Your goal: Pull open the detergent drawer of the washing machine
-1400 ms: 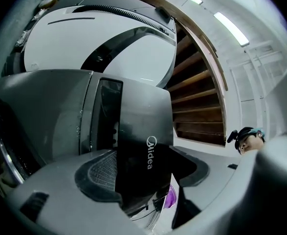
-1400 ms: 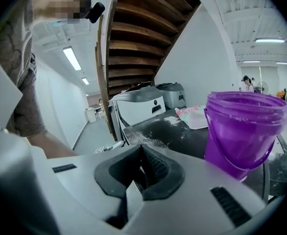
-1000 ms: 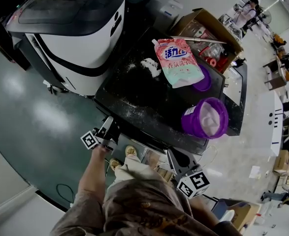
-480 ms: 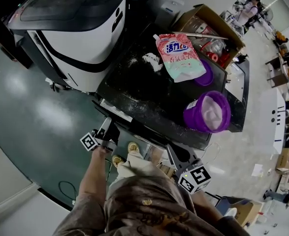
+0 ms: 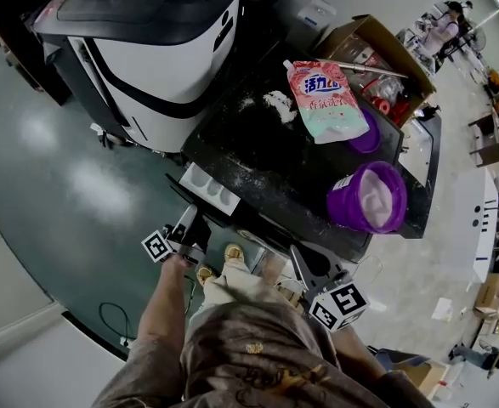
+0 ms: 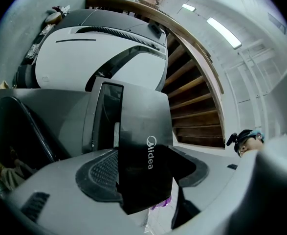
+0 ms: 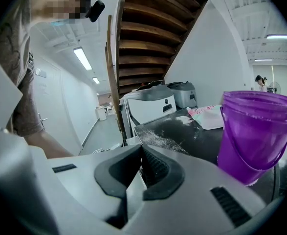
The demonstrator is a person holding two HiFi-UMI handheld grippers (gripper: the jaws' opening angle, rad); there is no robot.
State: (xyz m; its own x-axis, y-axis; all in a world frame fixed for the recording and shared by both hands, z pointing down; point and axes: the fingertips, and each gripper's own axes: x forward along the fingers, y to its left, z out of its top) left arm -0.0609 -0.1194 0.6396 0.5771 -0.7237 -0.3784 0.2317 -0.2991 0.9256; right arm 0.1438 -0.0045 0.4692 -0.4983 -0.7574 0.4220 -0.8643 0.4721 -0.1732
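Between the left gripper's (image 6: 145,163) fingers (image 6: 100,173) stands the glossy black front panel of the detergent drawer (image 6: 142,131). The pads are spread wide, one on either side of the panel, and as far as the left gripper view shows they bear on it, so I read this as a grip on the drawer's front.

Outward from there, the head view shows the drawer jutting from the upper left of the washing machine (image 5: 258,160), partly out, with its white compartments open to the camera. Its long axis runs from the machine's front face toward the person's left hand, roughly in line with the gripper that holds it. That line is what the coming move turns on. By my judgement the pull should go straight back along the axis, toward the person's body, because a sideways drag would likely bind the drawer in its slot. Whether it is near its stop I cannot tell.

The left hand is plainly the nearer one. The right gripper (image 7: 142,168) has its fingers pressed together on nothing and hangs well apart to the right, below the machine's front edge — on the side where the purple bucket (image 5: 364,198) and the detergent pouch (image 5: 327,100) rest on the powder-dusted top.
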